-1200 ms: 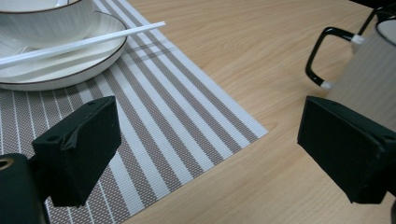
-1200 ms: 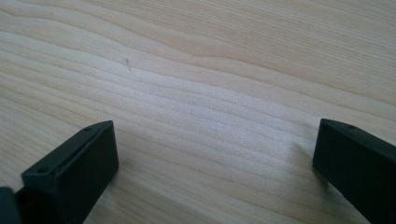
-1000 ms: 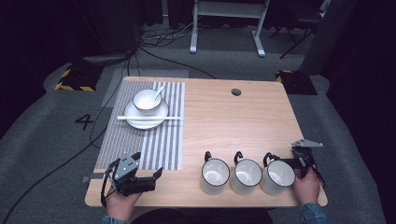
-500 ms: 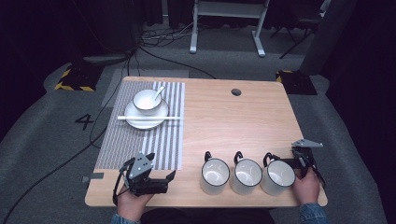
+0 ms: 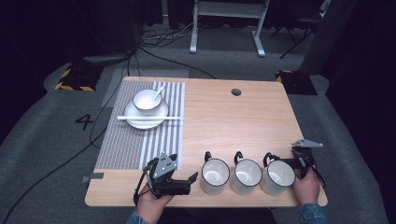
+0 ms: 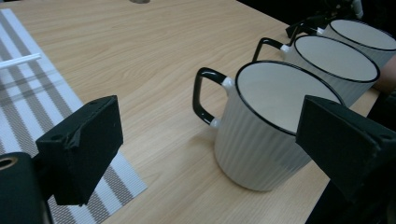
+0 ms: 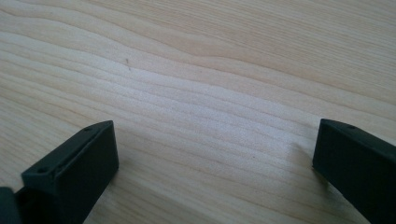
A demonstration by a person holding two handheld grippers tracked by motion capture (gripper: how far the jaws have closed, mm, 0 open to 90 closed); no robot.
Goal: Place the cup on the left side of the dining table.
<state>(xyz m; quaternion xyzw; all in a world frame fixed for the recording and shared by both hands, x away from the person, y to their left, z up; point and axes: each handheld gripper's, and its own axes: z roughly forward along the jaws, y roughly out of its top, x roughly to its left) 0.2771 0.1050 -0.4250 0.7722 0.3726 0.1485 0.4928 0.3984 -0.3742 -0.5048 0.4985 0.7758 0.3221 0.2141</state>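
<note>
Three white ribbed mugs with black rims and handles stand in a row near the table's front edge: left mug (image 5: 215,175), middle mug (image 5: 246,176), right mug (image 5: 278,177). My left gripper (image 5: 189,183) lies open just left of the left mug, pointing at it. In the left gripper view the left mug (image 6: 266,126) stands just ahead between the wide-apart jaws of my left gripper (image 6: 212,116), untouched. My right gripper (image 5: 292,162) rests beside the right mug's far right side. In the right gripper view my right gripper (image 7: 215,140) is open over bare wood.
A striped placemat (image 5: 140,140) covers the table's left part, holding a plate (image 5: 140,122), a bowl (image 5: 146,100) with a spoon, and a white chopstick (image 5: 173,118). A round cable hole (image 5: 236,92) sits at the far edge. Cables and stands lie on the floor beyond.
My left gripper has slid to the right along the front edge, from the placemat's corner to just beside the left mug. The right gripper and the mugs have stayed put.
</note>
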